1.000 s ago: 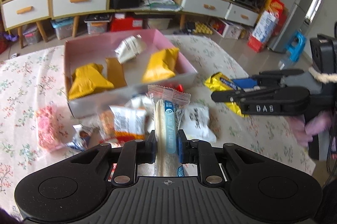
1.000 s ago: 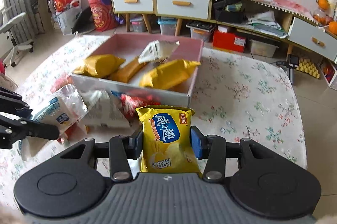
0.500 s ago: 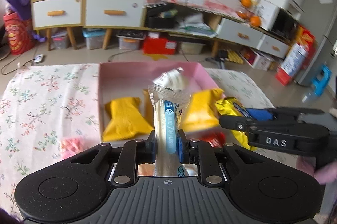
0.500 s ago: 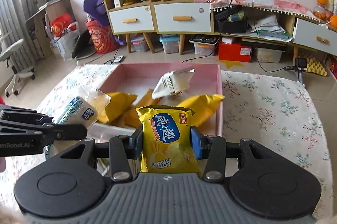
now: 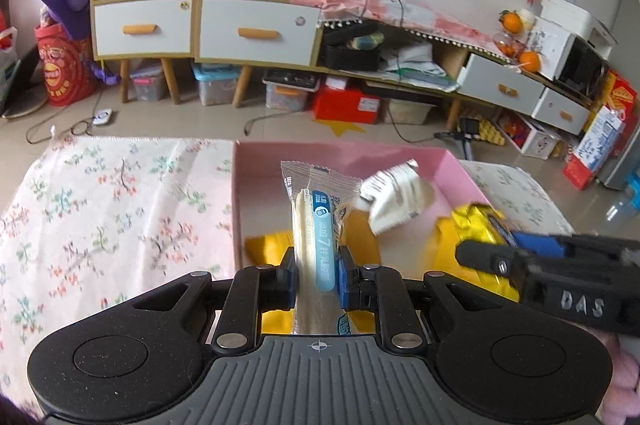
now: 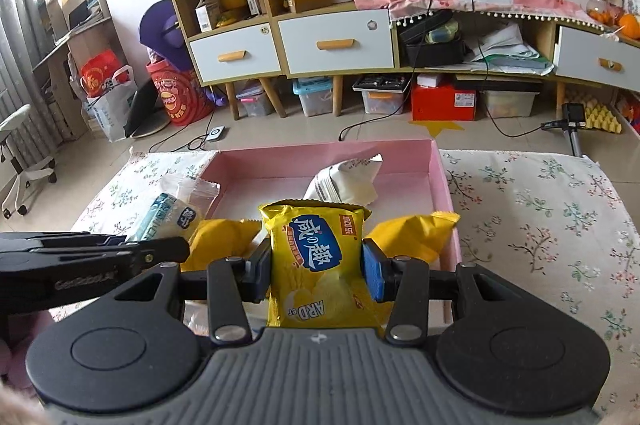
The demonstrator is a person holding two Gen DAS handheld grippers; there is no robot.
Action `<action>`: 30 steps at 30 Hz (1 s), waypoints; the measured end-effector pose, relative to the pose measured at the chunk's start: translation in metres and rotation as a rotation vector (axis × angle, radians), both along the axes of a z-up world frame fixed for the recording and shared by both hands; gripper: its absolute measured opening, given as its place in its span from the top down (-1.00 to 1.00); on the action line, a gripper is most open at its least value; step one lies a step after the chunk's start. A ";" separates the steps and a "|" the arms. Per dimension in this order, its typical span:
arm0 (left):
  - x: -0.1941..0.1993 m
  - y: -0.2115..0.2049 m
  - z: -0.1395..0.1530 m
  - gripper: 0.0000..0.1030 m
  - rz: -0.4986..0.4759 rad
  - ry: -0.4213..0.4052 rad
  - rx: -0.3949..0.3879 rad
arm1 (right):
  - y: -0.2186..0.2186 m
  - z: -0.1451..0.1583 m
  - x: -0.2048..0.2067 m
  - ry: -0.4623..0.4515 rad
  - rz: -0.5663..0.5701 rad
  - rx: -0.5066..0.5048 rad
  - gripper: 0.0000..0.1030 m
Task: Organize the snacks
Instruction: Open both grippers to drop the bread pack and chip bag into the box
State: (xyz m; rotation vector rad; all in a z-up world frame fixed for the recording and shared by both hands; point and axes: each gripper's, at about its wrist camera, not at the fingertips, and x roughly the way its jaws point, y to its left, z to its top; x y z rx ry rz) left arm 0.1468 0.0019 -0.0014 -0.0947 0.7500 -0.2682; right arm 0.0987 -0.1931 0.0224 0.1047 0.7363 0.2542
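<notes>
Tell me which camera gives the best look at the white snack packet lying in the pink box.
The right wrist view. There the white snack packet is sharp and almost whole, at the far end of the pink box, only its lower edge hidden by the held yellow chip bag. In the left wrist view it is blurred and off to the side.

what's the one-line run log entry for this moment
left gripper: shut on clear-wrapped snack | right gripper: shut on yellow chip bag | both above pink box | not released
</notes>
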 end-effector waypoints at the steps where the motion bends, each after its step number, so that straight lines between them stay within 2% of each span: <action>1: 0.003 -0.001 -0.001 0.68 0.001 -0.005 0.003 | 0.001 -0.001 0.001 0.001 -0.001 0.000 0.19; 5: 0.015 -0.006 -0.003 0.67 -0.002 -0.032 0.026 | 0.006 -0.005 0.006 0.010 -0.013 0.007 0.19; 11: 0.032 -0.010 -0.007 0.67 0.018 -0.026 0.075 | 0.015 -0.007 0.008 -0.003 -0.008 -0.011 0.19; 20: 0.040 -0.004 -0.013 0.64 0.035 -0.002 0.068 | 0.022 -0.009 0.011 -0.012 -0.001 -0.052 0.18; 23: 0.040 -0.004 -0.013 0.57 0.034 -0.004 0.068 | 0.022 -0.009 0.013 -0.008 0.003 -0.050 0.13; 25: 0.039 -0.002 -0.014 0.34 0.040 0.000 0.068 | 0.022 -0.007 0.011 -0.019 -0.001 -0.047 0.06; 28: 0.036 0.002 -0.013 -0.02 0.046 -0.005 0.055 | 0.021 -0.002 0.009 -0.035 -0.008 -0.037 -0.17; 30: 0.032 0.004 -0.010 -0.13 0.048 -0.013 0.053 | 0.020 0.000 0.008 -0.040 -0.010 -0.033 -0.24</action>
